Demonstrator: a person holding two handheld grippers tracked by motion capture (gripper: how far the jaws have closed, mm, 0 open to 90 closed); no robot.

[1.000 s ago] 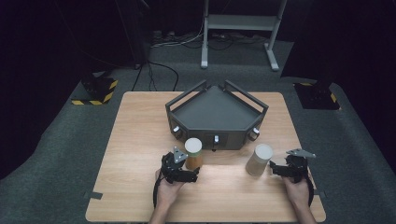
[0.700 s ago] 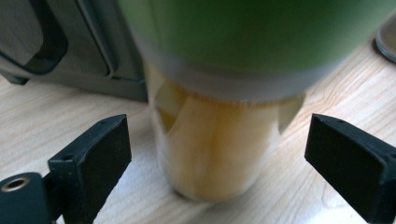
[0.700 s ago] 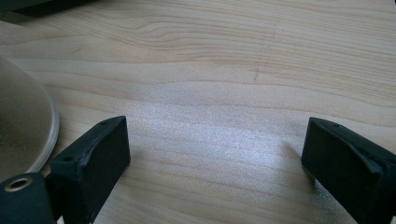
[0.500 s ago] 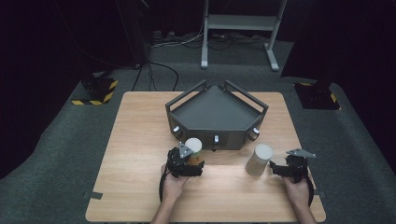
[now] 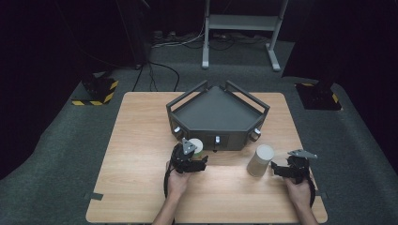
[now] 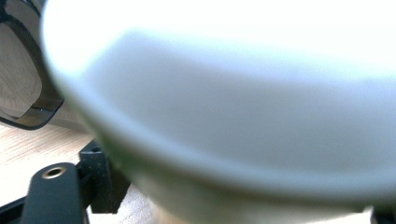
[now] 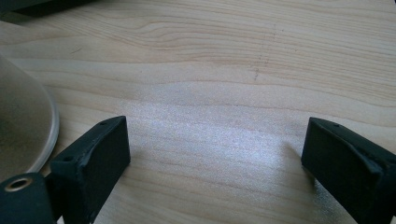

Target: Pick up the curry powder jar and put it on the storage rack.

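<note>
Left gripper (image 5: pixel 193 161): jaws just closing around white-lidded tan cylindrical cup (image 5: pixel 195 145), seemingly not yet gripping.
Right gripper (image 7: pixel 215 154): wide open, empty; second pale cylindrical cup (image 5: pixel 261 160) just beside.

Black jaws (2 grey plates (image 5: pixel 189 146))

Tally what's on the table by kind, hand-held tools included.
Cups: 2, one by the left tongs with its white rim showing, one pale beside the right tongs
Dark tray: 1
Tongs: 2
Total: 5
</note>
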